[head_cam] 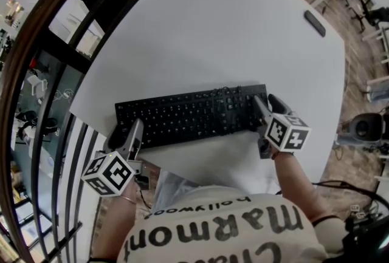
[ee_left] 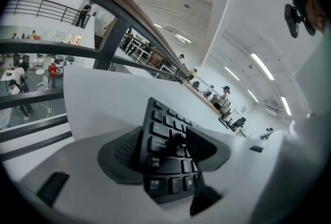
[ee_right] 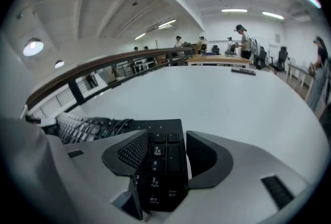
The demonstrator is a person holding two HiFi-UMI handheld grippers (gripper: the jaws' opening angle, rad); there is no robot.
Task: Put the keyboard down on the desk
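The black keyboard [head_cam: 194, 115] lies lengthwise across the near part of the white desk [head_cam: 231, 31], with its cable bunched on the keys [head_cam: 226, 98]. My left gripper [head_cam: 126, 134] is at its left end. In the left gripper view the pads [ee_left: 124, 151] sit against both sides of that end [ee_left: 160, 150], so the gripper [ee_left: 165, 148] is shut on it. My right gripper [head_cam: 270, 109] is at the right end. In the right gripper view the number pad [ee_right: 163, 158] lies flat between the spread fingers [ee_right: 204, 158], and this gripper [ee_right: 166, 153] is open.
A small dark flat object [head_cam: 315, 23] lies near the desk's far right edge. A dark curved railing [head_cam: 67, 49] runs along the left, beyond the desk's edge. Cables and gear [head_cam: 363, 128] sit on the floor at the right. People and chairs [ee_right: 243, 42] stand far off.
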